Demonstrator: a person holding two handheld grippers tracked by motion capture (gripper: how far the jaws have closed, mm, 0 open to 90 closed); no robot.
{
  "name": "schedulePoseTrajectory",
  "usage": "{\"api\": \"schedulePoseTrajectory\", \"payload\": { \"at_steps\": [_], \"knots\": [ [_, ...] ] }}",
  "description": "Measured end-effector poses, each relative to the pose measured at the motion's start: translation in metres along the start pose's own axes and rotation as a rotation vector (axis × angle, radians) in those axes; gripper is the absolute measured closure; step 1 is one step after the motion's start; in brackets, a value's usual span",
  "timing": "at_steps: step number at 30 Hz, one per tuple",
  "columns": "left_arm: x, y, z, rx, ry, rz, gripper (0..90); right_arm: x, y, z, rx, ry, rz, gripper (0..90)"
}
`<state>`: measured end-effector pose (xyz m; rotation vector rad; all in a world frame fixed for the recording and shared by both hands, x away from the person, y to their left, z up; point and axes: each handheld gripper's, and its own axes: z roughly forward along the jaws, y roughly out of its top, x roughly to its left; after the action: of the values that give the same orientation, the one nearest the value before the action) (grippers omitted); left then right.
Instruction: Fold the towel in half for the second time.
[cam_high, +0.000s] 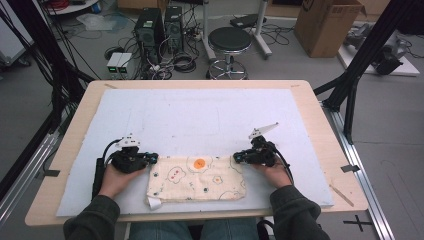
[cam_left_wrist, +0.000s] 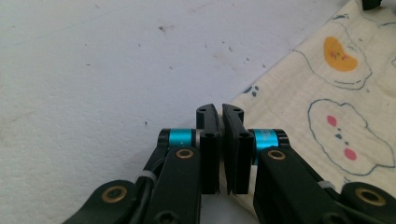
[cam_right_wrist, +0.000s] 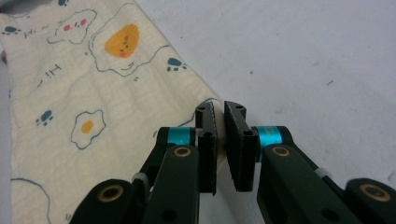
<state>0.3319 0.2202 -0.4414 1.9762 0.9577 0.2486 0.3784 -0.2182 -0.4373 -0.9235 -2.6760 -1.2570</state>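
On the near middle of the tabletop (cam_high: 310, 107) lay the folded cloth (cam_high: 197, 180), its far corners pinched by the clenched left tongs (cam_high: 154, 159) and right tongs (cam_high: 237, 158); so shallow a bite could probably slip if lifted unevenly.

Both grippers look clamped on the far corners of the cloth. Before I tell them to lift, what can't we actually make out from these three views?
- Left gripper, left gripper view: the corner of the cloth runs behind the shut fingers, so how much is pinched is hidden.
- Right gripper, right gripper view: same, the cloth edge vanishes between the fingers.
- High view: both grippers are too small to judge the bite.
- Cloth's underside and layers: hidden.
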Motion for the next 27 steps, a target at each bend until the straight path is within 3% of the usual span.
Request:
{"api": "schedulePoseTrajectory", "payload": {
  "at_steps": [3, 5, 9, 12, 17, 21, 26, 27],
  "knots": [
    [0.002, 0.001, -0.002, -0.007, -0.001, -0.015, 85.3, 0.000, 0.005, -0.002, 0.002, 0.001, -0.007, 83.7],
    [0.003, 0.007, -0.003, 0.008, 0.005, -0.001, 85.3, 0.000, 0.008, -0.003, 0.002, 0.002, -0.008, 83.7],
    [0.008, 0.018, -0.003, -0.016, 0.003, -0.008, 85.3, -0.006, 0.016, -0.004, 0.000, -0.001, 0.002, 83.8],
    [0.012, 0.025, 0.001, -0.010, 0.021, -0.002, 85.4, -0.013, 0.025, -0.009, -0.019, 0.002, 0.032, 83.9],
    [0.020, 0.039, 0.006, -0.035, 0.019, -0.040, 85.7, -0.026, 0.043, -0.011, 0.001, -0.040, 0.055, 83.9],
    [0.027, 0.052, 0.011, -0.029, 0.028, -0.054, 85.7, -0.036, 0.052, -0.009, -0.002, -0.051, 0.077, 83.9],
    [0.035, 0.063, 0.014, -0.054, 0.063, -0.060, 85.8, -0.049, 0.059, -0.011, -0.061, -0.050, 0.120, 83.9],
    [0.036, 0.063, 0.016, -0.054, 0.076, -0.063, 85.7, -0.052, 0.060, -0.008, -0.053, -0.049, 0.138, 83.9]
  ]
}}
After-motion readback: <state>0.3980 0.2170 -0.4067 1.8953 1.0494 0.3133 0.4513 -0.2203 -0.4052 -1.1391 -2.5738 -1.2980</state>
